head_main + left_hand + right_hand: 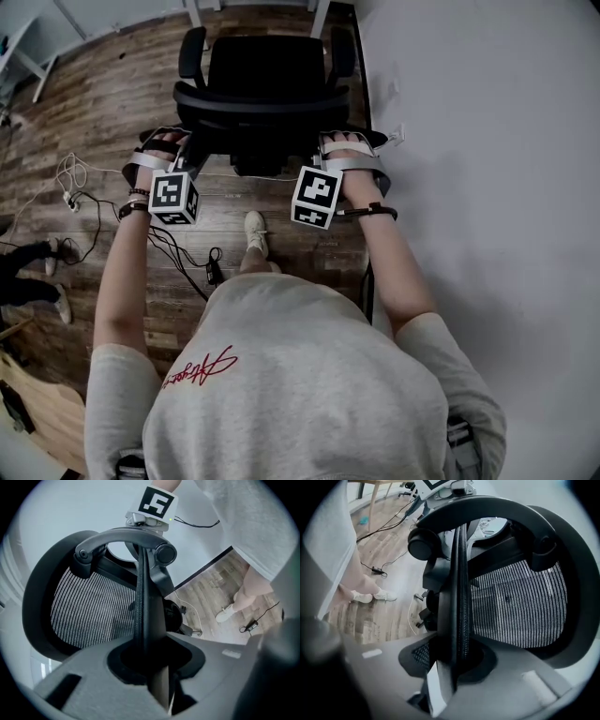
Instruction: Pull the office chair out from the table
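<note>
On the brown plank floor (112,103) right in front of you, close beside the white wall (487,141), stands the one black office chair (267,70), seen from above in the head view. It has two black armrests (192,52), and two pale legs (192,11) show just past it at the top edge. You have two tools on its curved backrest top: the left hand-held gripper (180,150) and the right hand-held gripper (330,150), each carrying one black-and-white marker cube (174,197). One white shoe (255,232) shows below the chair, and dark cables (89,202) lie to the left.

The left gripper view adds what the head view lacks: the striped grey mesh back (93,606) inside its black rim (147,597). That rim runs between the jaws, which are clenched on it.

The right gripper view shows the same mesh from the other side. Its jaws are likewise clamped on the rim, and you see two white shoes where the left gripper view shows one.
</note>
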The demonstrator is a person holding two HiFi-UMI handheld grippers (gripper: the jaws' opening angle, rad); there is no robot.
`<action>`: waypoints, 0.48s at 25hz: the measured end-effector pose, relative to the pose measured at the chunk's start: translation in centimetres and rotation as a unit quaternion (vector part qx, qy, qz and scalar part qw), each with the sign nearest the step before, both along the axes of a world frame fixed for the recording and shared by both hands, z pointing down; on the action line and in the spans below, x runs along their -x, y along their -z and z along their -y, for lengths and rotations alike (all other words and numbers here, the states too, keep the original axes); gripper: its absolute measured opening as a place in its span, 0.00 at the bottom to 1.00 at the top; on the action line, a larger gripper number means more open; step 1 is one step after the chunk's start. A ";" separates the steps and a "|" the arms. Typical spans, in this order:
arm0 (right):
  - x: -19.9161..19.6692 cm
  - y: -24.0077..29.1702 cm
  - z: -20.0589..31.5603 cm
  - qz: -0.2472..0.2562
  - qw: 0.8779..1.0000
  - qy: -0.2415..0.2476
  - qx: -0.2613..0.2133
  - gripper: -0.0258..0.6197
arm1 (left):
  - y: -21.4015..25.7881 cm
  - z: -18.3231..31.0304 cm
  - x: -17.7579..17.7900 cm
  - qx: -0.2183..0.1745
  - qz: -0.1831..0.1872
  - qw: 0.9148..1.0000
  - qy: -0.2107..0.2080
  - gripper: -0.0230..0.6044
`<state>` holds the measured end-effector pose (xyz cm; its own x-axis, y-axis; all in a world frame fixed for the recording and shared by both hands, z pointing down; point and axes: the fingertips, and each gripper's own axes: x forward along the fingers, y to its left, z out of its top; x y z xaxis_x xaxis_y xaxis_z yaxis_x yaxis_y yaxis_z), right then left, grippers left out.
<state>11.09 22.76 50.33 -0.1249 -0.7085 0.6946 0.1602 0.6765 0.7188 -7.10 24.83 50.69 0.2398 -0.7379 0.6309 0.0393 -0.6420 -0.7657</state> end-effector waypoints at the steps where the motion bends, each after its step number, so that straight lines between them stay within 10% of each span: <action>1: -0.1 -0.1 -0.2 0.000 1.000 -0.001 0.005 0.20 | -0.1 -0.1 -0.1 0.003 0.000 1.000 0.004 0.19; 12: 0.3 0.6 -1.0 0.050 0.997 -0.029 0.052 0.43 | 1.0 -0.5 0.4 0.010 -0.007 0.999 0.053 0.28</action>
